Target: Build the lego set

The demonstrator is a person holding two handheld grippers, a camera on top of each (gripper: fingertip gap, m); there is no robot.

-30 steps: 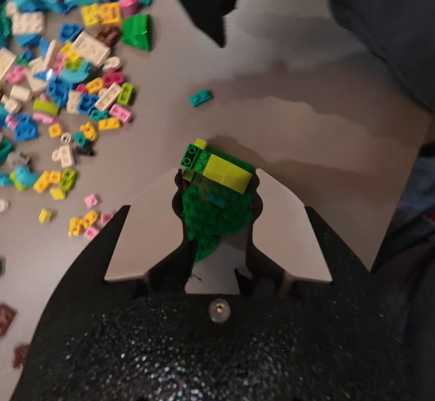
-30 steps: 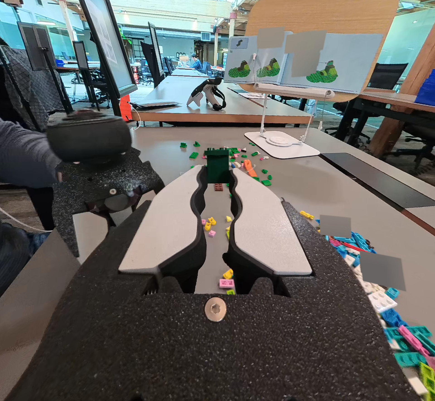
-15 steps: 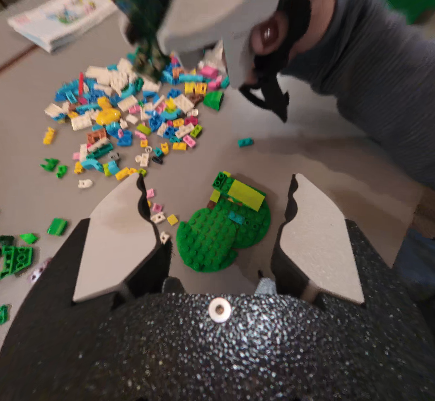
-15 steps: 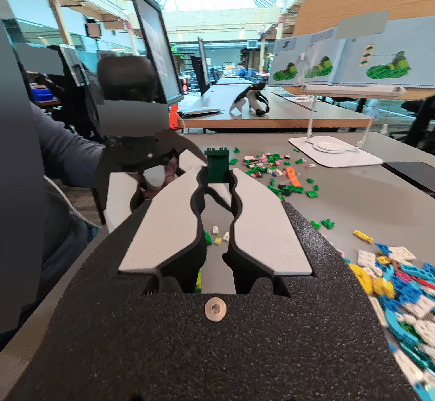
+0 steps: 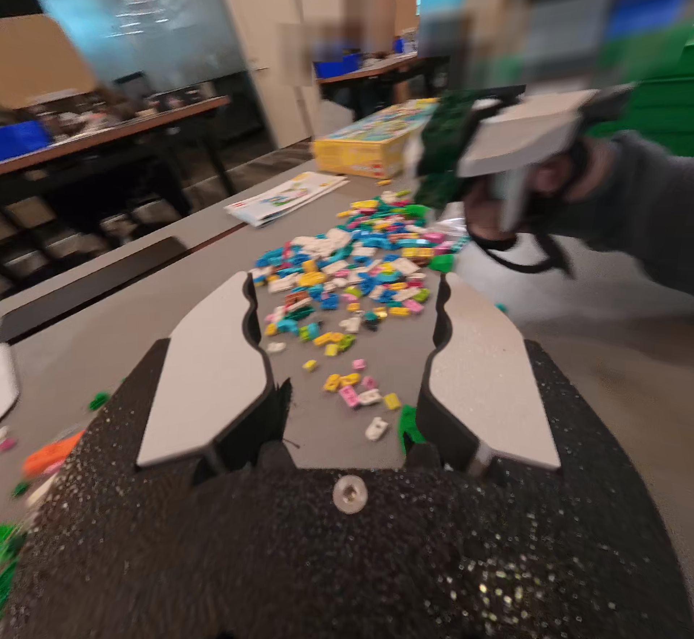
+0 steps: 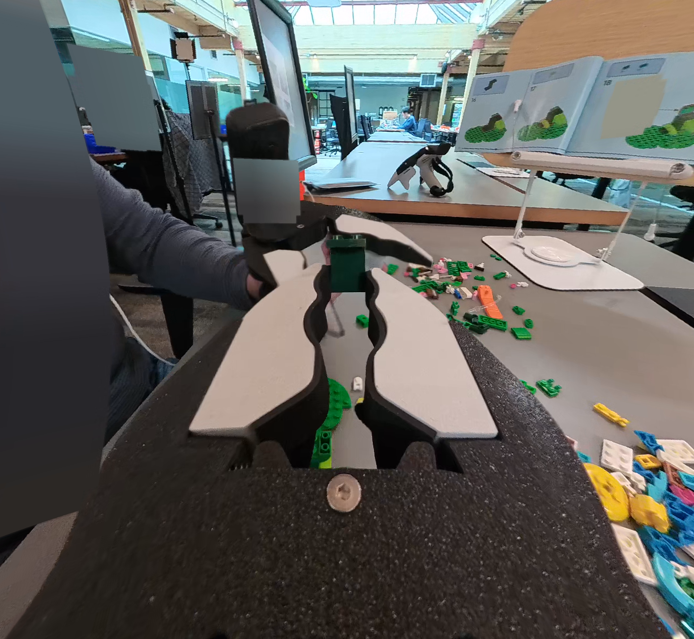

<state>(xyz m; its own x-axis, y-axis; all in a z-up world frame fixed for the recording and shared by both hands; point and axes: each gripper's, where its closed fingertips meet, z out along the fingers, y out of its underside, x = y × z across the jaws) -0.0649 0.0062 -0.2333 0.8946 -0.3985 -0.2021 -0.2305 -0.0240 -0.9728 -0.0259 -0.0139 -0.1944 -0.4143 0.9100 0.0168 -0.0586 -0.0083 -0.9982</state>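
My left gripper point(image 5: 347, 283) is open and empty above the grey table point(image 5: 619, 350), facing a pile of loose coloured bricks point(image 5: 349, 272). The green build is on the table below: a sliver of it point(image 5: 407, 429) shows by my right finger. In the right wrist view the green build point(image 6: 334, 407) lies on the table between the fingers, low down. My right gripper point(image 6: 347, 275) is shut on a dark green brick point(image 6: 347, 264), held upright in the air. It shows blurred in the left wrist view point(image 5: 443, 155). One left finger point(image 6: 379, 240) shows just behind the brick.
An open instruction booklet point(image 6: 563, 114) stands on a white stand point(image 6: 555, 264) at the back right. Green bricks point(image 6: 458, 275) and an orange tool point(image 6: 488, 302) lie before it. A yellow box point(image 5: 356, 159) and flat booklets point(image 5: 285, 197) lie beyond the pile. A person's sleeve point(image 6: 157, 242) is left. My hands' fingertips stand some 6 centimetres from each other.
My left gripper has opened, let go of the green build and tilted up from it. The build now lies on the table. My right gripper still holds the dark green brick.
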